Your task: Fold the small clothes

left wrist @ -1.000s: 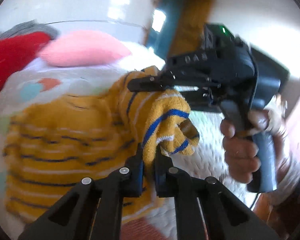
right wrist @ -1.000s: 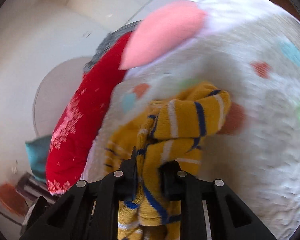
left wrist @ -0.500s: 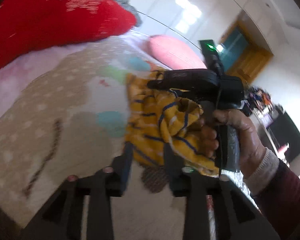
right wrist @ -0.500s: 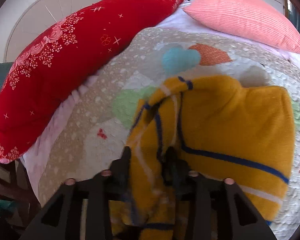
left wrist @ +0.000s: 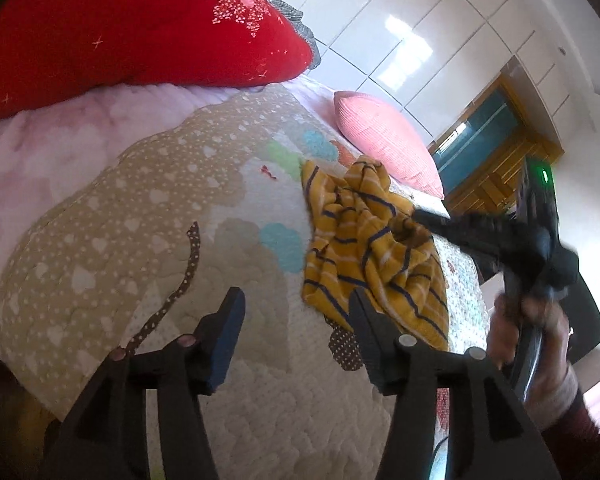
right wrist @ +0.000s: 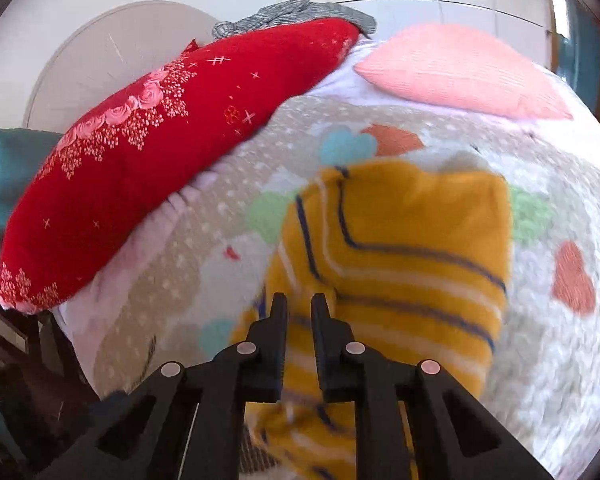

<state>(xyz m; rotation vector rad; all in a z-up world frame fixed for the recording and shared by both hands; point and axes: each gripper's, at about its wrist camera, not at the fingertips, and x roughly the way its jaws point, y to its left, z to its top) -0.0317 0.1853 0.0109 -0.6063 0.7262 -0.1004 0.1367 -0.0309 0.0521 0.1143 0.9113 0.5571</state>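
Observation:
A small yellow garment with blue and white stripes [left wrist: 364, 240] lies crumpled on the patterned bed quilt [left wrist: 148, 208]. My left gripper [left wrist: 296, 308] is open and empty, just short of the garment's near edge. My right gripper [left wrist: 416, 216] comes in from the right, its tips on the garment's folds. In the right wrist view the garment [right wrist: 404, 240] spreads under and ahead of my right gripper [right wrist: 299, 304], whose jaws stand narrowly apart with no cloth clearly between them.
A large red floral pillow [left wrist: 132, 24] lies at the far left of the bed, also in the right wrist view [right wrist: 152, 140]. A pink pillow [left wrist: 384, 140] lies behind the garment. A wooden door [left wrist: 496, 152] and white wardrobe stand beyond.
My left gripper has let go of the garment, opened wide and drawn back. The garment has dropped onto the quilt. My right gripper's jaws have parted a little.

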